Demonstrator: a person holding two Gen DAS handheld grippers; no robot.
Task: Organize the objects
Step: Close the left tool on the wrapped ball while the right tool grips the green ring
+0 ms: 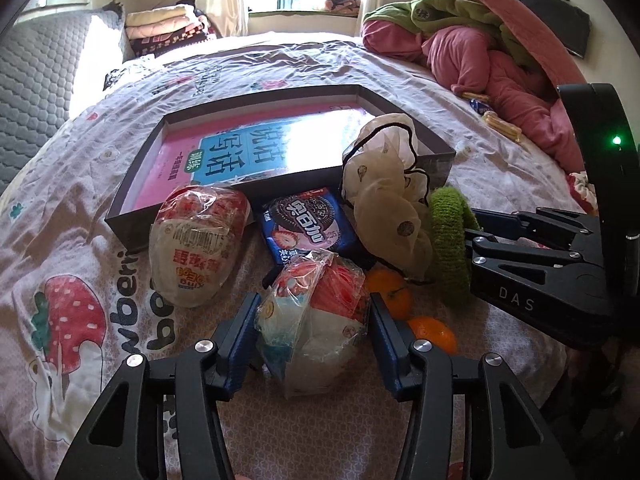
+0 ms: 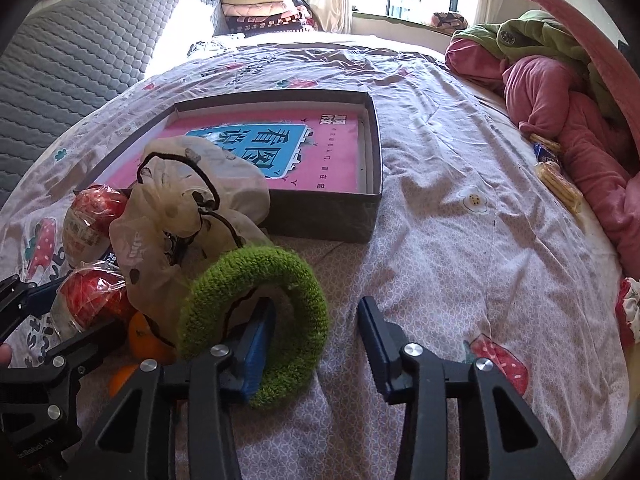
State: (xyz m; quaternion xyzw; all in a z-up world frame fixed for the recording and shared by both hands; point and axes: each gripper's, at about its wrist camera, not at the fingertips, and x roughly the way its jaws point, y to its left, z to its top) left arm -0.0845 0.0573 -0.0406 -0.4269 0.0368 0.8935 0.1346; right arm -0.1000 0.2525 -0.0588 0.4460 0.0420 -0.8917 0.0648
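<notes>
A shallow grey box [image 1: 432, 148] with a pink book [image 1: 248, 148] inside lies on the bed. In front of it sit two wrapped snack eggs, a blue Oreo pack [image 1: 308, 224], a cream scrunchie [image 1: 384, 200], a green fuzzy scrunchie [image 1: 450, 244] and two oranges [image 1: 394, 292]. My left gripper [image 1: 314, 320] is open, its blue pads on either side of the nearer snack egg [image 1: 316, 316]. My right gripper [image 2: 316, 332] is open; the green scrunchie [image 2: 256, 320] hangs looped around its left finger [image 2: 256, 344]. The box [image 2: 332, 216] and cream scrunchie [image 2: 180, 204] also show there.
A second snack egg [image 1: 196, 240] lies left of the Oreo pack. Pink and green bedding [image 1: 480, 52] is heaped at the right, with snack packets [image 2: 556, 176] beside it. A grey quilted headboard [image 1: 36, 92] stands at the left. Folded blankets [image 1: 168, 28] are by the window.
</notes>
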